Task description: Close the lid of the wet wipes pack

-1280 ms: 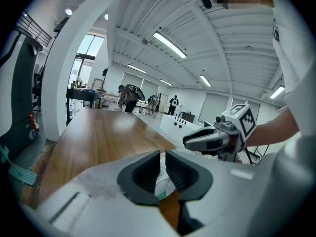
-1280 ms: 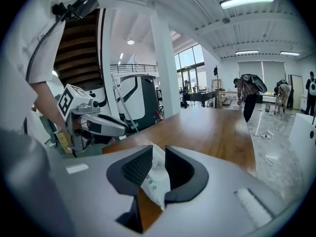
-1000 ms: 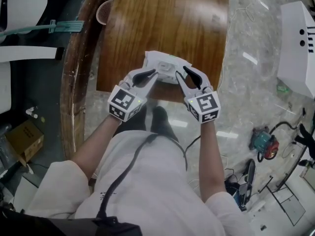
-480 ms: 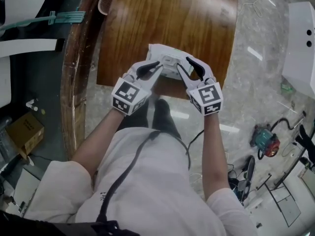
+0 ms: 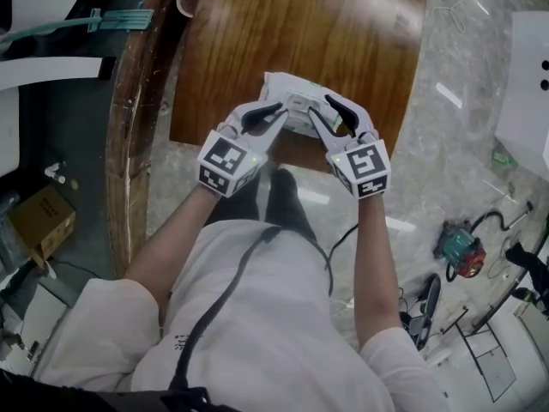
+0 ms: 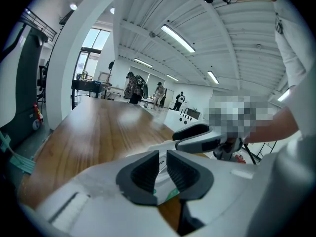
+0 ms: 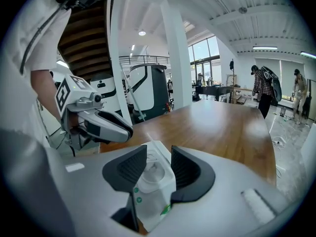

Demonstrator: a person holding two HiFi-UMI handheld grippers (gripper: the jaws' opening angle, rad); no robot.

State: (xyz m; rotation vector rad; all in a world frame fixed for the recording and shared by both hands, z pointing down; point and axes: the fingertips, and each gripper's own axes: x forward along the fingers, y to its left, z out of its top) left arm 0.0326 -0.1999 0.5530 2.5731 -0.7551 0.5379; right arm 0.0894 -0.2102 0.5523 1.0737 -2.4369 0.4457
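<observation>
Two grippers meet over the near edge of a brown wooden table (image 5: 283, 33), glossy, grain running away from the person. Pale grey stone floor (image 5: 446, 144) lies around it, with a cardboard box (image 5: 39, 221) at the left and cables and tools at the right. The room is a big white hall with strip lights (image 6: 177, 37) on the ceiling, tall windows, and a few people (image 6: 133, 88) standing far back.

The wet wipes pack (image 5: 292, 101) sits at the near table edge, between the two grippers. Its long axis runs left to right across the person, one end toward each gripper, and its top face is up. A round recess (image 7: 150, 172) in its white plastic top shows between the right jaws. Can't tell whether the lid is up or down, or whether the pack rests on the wood.

The left gripper (image 5: 280, 114) has its jaws nearly together, pinching a thin edge of the pack's left end. The right gripper (image 5: 319, 108) has its jaws about half apart, with the pack's right end filling the gap and both pads against it. Both point forward and down.
</observation>
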